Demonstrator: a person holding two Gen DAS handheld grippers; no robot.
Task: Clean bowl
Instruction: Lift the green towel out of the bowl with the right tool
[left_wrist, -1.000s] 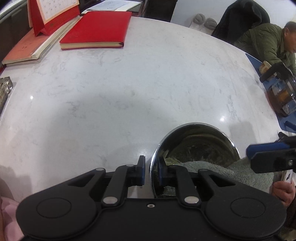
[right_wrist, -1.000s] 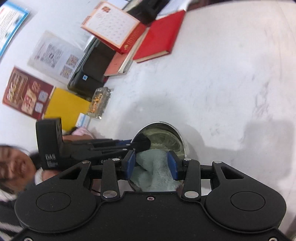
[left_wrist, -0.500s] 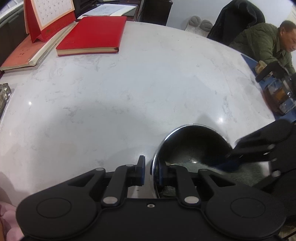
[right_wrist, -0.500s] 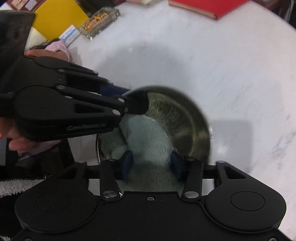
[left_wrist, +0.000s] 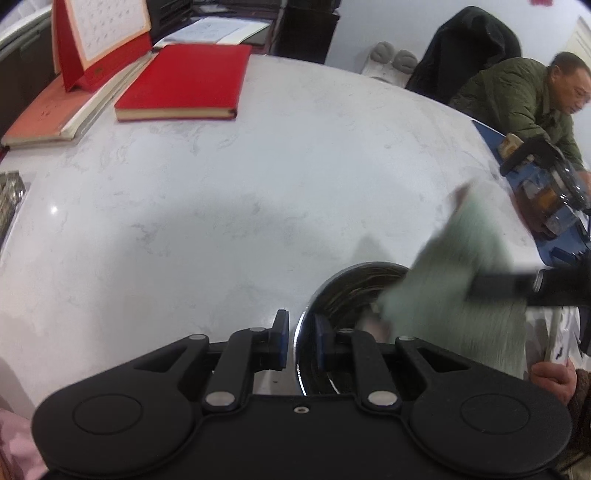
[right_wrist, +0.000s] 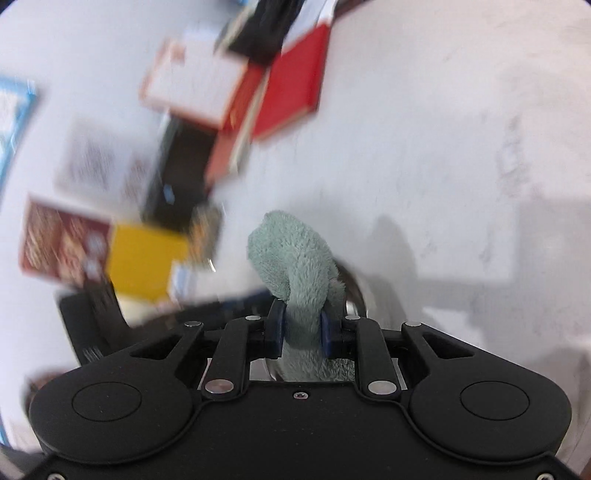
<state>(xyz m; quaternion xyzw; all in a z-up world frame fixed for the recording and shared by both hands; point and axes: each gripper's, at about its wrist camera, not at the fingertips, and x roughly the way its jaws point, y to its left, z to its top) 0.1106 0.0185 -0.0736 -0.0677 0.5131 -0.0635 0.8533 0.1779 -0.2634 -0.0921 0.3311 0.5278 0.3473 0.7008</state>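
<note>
Both wrist cameras are looking forward along their fingers, low over the white table (left_wrist: 221, 206). They are sharing the steel bowl (left_wrist: 343, 291), green cloth (right_wrist: 295, 258) and red book (left_wrist: 184, 81), close up.

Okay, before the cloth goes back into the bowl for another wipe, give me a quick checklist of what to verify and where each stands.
1. Left gripper clamped on steel bowl rim: ok.
2. Right gripper shut on green cloth: ok.
3. Cloth clear of the bowl: mostly lifted, lower edge blurred, cannot tell.
4. Bowl interior clean: blurred and part hidden, cannot tell.
5. Bowl seated flat on marble table: cannot tell.
6. Red book far from the bowl: ok.
</note>
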